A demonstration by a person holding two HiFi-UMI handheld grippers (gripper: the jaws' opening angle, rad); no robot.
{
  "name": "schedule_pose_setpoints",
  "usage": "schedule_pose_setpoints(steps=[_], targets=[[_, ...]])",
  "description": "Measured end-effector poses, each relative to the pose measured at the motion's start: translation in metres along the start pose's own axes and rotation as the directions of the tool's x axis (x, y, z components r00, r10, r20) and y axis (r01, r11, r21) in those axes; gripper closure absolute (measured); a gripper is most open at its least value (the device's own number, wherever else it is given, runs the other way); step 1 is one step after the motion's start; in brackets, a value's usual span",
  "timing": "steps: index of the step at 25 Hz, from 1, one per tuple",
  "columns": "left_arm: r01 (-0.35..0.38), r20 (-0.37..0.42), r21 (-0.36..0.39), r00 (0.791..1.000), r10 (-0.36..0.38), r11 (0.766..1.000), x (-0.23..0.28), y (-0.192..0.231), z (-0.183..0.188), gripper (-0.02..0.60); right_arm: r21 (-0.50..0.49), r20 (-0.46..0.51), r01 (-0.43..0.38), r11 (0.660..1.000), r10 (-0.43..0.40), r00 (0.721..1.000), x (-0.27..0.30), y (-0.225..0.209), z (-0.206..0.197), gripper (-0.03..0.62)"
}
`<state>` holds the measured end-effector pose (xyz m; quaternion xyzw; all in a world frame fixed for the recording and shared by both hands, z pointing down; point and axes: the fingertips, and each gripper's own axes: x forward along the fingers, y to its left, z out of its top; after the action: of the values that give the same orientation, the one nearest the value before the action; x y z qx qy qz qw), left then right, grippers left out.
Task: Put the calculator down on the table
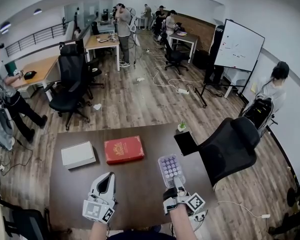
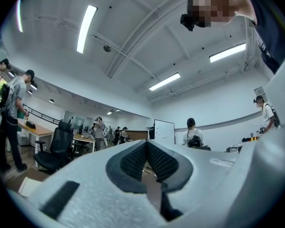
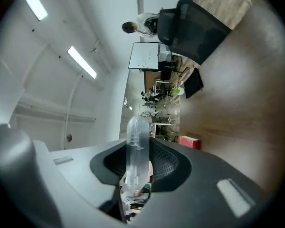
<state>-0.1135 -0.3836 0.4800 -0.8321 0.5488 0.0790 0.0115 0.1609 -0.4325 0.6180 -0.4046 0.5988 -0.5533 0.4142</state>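
Observation:
The calculator (image 1: 170, 167) is pale lavender with rows of round keys. It faces up, flat over the dark brown table (image 1: 140, 194) near its right side; I cannot tell whether it touches the top. My right gripper (image 1: 178, 182) is shut on its near end. In the right gripper view the picture is rolled on its side and the calculator (image 3: 137, 141) shows edge-on, with the pads of the right gripper (image 3: 137, 163) pressed on both faces. My left gripper (image 1: 106, 183) rests at the table's near edge, shut, with nothing in it. In its own view the left gripper (image 2: 146, 148) has its tips together.
A red book (image 1: 123, 149) and a white box (image 1: 78, 154) lie on the table's far left half. A black tablet (image 1: 186, 143) and a small plant (image 1: 182, 126) sit at the far right corner. A black office chair (image 1: 232, 146) stands right of the table. Several people work at desks behind.

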Motion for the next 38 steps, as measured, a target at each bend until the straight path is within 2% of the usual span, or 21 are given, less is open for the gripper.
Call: schedule_pose_setpoints(steps=[2,6,10,16,20,27,29,33,36,38], targets=[[0.001,0.001,-0.004,1.0,-0.001,1.0,0.001,0.001,0.001,0.586,0.056,0.01,-0.016,0.998,0.015,1.0,0.001,-0.003,-0.001,0.477],[-0.003,-0.003,-0.002,1.0,0.003,1.0,0.003,0.0,-0.001,0.586,0.031,-0.002,-0.004,1.0,0.004,1.0,0.004,-0.005,-0.003,0.477],[-0.008,-0.001,0.013,1.0,0.008,1.0,0.006,0.003,-0.008,0.586,0.028,0.011,0.035,0.999,-0.035,0.999,0.007,-0.027,-0.002,0.477],[-0.043,0.005,0.01,0.999,0.043,0.999,0.004,0.01,-0.015,0.586,0.016,0.014,0.135,0.991,-0.135,0.991,0.013,-0.093,-0.002,0.477],[-0.077,-0.011,0.0,0.997,0.077,0.997,-0.011,0.017,-0.023,0.586,0.056,0.015,0.193,0.98,-0.195,0.981,0.013,-0.143,-0.014,0.477],[-0.127,0.0,0.003,0.992,0.127,0.992,-0.021,0.024,-0.037,0.586,0.107,0.122,0.228,0.968,-0.241,0.963,0.015,-0.204,-0.002,0.477],[-0.131,0.001,0.004,0.991,0.131,0.991,-0.022,0.025,-0.039,0.586,0.079,0.102,0.254,0.964,-0.262,0.96,0.021,-0.219,-0.004,0.477],[-0.125,-0.003,0.0,0.992,0.125,0.992,-0.016,0.026,-0.046,0.586,-0.009,0.002,0.303,0.953,-0.303,0.953,0.034,-0.246,-0.012,0.477],[-0.124,-0.013,-0.003,0.992,0.124,0.992,-0.012,0.025,-0.059,0.586,0.0,-0.026,0.321,0.947,-0.321,0.947,0.039,-0.266,-0.014,0.477],[-0.129,-0.026,-0.013,0.991,0.128,0.992,-0.012,0.025,-0.066,0.586,0.042,-0.022,0.314,0.948,-0.313,0.949,0.041,-0.273,-0.017,0.477]])
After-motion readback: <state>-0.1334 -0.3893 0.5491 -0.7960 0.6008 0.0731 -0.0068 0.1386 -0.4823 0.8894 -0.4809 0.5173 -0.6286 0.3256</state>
